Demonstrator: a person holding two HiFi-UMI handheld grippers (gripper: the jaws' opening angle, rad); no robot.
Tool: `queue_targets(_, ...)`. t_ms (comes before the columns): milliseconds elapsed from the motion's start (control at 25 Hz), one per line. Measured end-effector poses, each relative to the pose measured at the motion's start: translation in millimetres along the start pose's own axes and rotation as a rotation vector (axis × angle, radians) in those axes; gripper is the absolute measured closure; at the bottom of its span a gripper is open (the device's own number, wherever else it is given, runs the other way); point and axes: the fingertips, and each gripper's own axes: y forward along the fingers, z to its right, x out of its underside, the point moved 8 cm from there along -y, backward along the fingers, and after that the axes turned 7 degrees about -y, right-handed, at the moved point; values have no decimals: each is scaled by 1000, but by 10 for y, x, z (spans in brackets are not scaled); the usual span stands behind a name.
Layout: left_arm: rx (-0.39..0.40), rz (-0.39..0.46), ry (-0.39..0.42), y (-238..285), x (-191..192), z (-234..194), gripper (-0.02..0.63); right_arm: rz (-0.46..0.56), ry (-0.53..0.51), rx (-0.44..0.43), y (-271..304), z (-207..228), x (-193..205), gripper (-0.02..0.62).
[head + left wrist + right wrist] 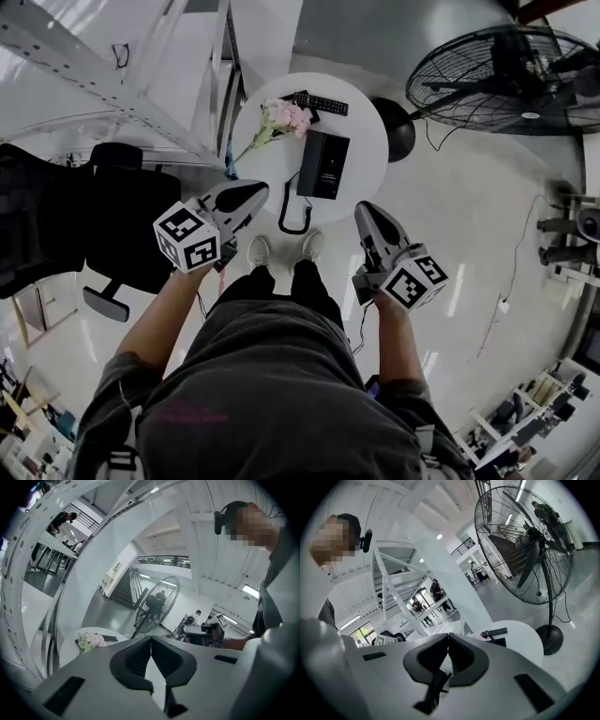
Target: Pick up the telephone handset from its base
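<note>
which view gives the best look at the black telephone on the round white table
The head view: the black telephone lies whole and unblocked on the round white table. The right gripper view shows only a dark corner of it; the left gripper view shows none of it.

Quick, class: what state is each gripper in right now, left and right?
Left gripper: closed, holding nothing.
Right gripper: closed, holding nothing.

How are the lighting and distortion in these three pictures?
Head view: fisheye bend, glare on the glossy grey floor, round white table evenly lit. Left gripper view: white beams curve, corners black. Right gripper view: large black pedestal fan bulges, looks sharp.
</note>
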Motion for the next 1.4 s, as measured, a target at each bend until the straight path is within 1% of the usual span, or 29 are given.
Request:
queue_targets(120,-25,-19,-7,190,72,-85,591,-27,-7,-23,66,215,-48,580)
queue_targets(400,-78,-58,-53,634,306,-344,589,-96,2,-69,184,736,-91,580)
queue_targets(600,-107,-104,-84,924,503,-572,589,-144,2,-84,350,1097,5,580)
queue_targets(760,-117,-144,-96,1135,645,-751,588,-175,-4,-90,477,1263,82,580)
queue_targets(840,-121,-168,-110,1229,722,-851,572,-182,-5,-92,535,1320,114,580)
queue_targets(960,-135,-208,-124,1357,846,-1006,524,-188,-7,-96,624,1384,163,580)
queue_targets(1200,-161,-244,-149,1570,1040,-1297,486,-190,12,-96,731,1504,243,580)
queue_targets(1400,-141,-290,-164,1745,1171,-1463,460,-199,16,-90,818,1630,318,580)
